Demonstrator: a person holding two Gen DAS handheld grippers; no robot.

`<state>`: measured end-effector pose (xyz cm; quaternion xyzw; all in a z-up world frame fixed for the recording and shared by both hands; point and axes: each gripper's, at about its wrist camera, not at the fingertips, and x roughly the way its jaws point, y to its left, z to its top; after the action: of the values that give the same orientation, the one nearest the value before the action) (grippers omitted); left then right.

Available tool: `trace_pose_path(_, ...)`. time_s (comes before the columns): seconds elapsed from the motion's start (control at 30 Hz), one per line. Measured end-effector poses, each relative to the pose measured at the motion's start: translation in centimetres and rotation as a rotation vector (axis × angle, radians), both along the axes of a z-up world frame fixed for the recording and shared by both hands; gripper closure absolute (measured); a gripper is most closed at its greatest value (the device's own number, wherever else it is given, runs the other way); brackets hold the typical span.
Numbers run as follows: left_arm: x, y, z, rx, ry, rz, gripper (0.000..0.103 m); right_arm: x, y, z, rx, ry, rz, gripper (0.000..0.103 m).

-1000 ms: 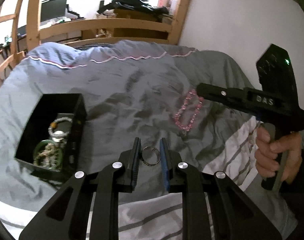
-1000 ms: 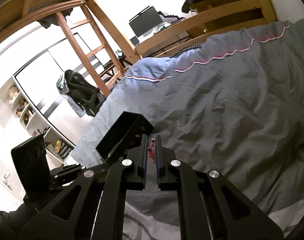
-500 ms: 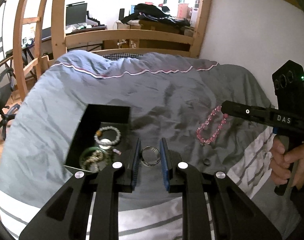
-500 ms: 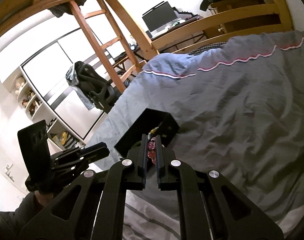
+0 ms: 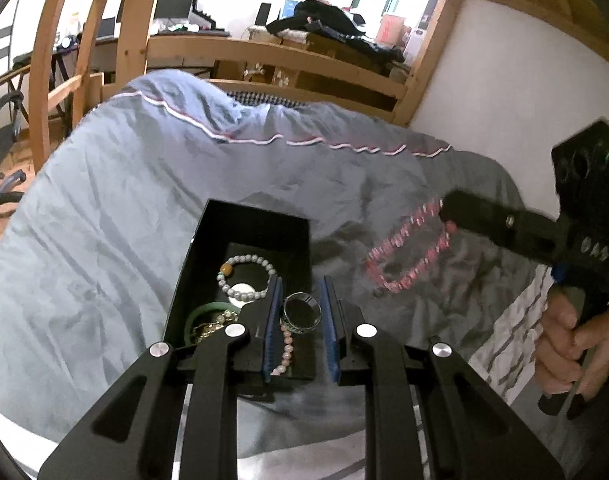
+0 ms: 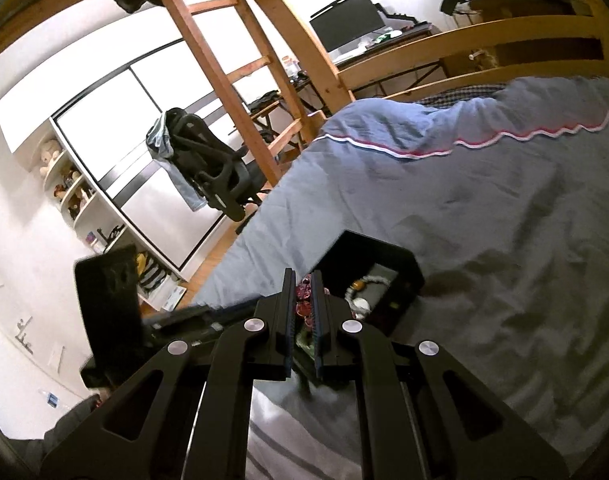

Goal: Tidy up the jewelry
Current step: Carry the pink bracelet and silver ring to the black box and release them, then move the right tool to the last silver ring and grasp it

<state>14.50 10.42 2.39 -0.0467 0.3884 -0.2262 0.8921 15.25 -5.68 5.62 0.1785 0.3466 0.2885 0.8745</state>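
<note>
Both claws carry jewelry at the black box on the bed.

The left claw (image 5: 302, 312) is clamped on a metal ring (image 5: 303, 313), its blue pads pressing the band from both sides, and it hangs over the near end of the open black box (image 5: 248, 224). In the box, just ahead and left of this claw, lie a white bead bracelet (image 5: 246, 276), a green bangle (image 5: 200, 316) and a gold chain; a pale pink bead strand shows right beneath the ring. To the right of the left claw, the right claw (image 6: 304, 308) is pinched together on a pink bead bracelet (image 5: 408, 252), which dangles blurred above the grey duvet (image 5: 124, 208) (a hand (image 5: 572, 352) grips the handle). From the right claw's own camera the box sits just ahead of its tips.
</note>
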Motion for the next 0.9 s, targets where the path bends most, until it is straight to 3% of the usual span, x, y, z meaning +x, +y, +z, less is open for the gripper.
trace_pose_path(0.27,3.1,2.7,-3.8,-0.043,0.115,0.058,0.084,2.8,4.3,-3.1,-0.048,0.048,0.044,0.095)
trace_pose_path(0.57,3.2,3.2,-3.9,-0.033,0.116,0.084,0.081,3.4,4.7,-6.0,-0.083,0.117,0.045,0.090)
trace_pose_path(0.6,3.1,3.2,-3.8,-0.028,0.111,0.095,0.076,3.3,4.3,-5.8,-0.076,0.115,0.031,0.076)
trace_pose_path(0.63,2.9,3.3,-3.6,-0.031,0.100,0.103,0.063,3.3,3.8,-5.5,-0.069,0.108,0.012,0.051)
trace_pose_path(0.67,2.8,3.4,-3.4,-0.032,0.089,0.113,0.049,3.1,3.1,-5.0,-0.057,0.092,-0.013,0.039)
trace_pose_path(0.7,2.5,3.6,-3.0,-0.034,0.070,0.129,0.045,2.7,2.1,-4.4,-0.032,0.067,-0.039,0.032)
trace_pose_path(0.77,2.2,3.6,-2.5,-0.043,0.053,0.137,0.040,2.5,0.8,-3.6,-0.027,0.058,-0.067,0.029)
trace_pose_path(0.8,2.1,3.8,-2.4,-0.046,0.051,0.141,0.036,2.2,0.2,-3.1,-0.032,0.049,-0.086,0.021)
trace_pose_path(0.87,1.6,3.7,-1.9,-0.039,0.028,0.163,0.018,1.3,-1.5,-2.0,-0.052,0.013,-0.130,0.012)
trace_pose_path(0.9,1.1,3.4,-1.6,-0.026,0.010,0.167,0.016,0.8,-2.4,-1.4,-0.077,0.003,-0.155,0.010)
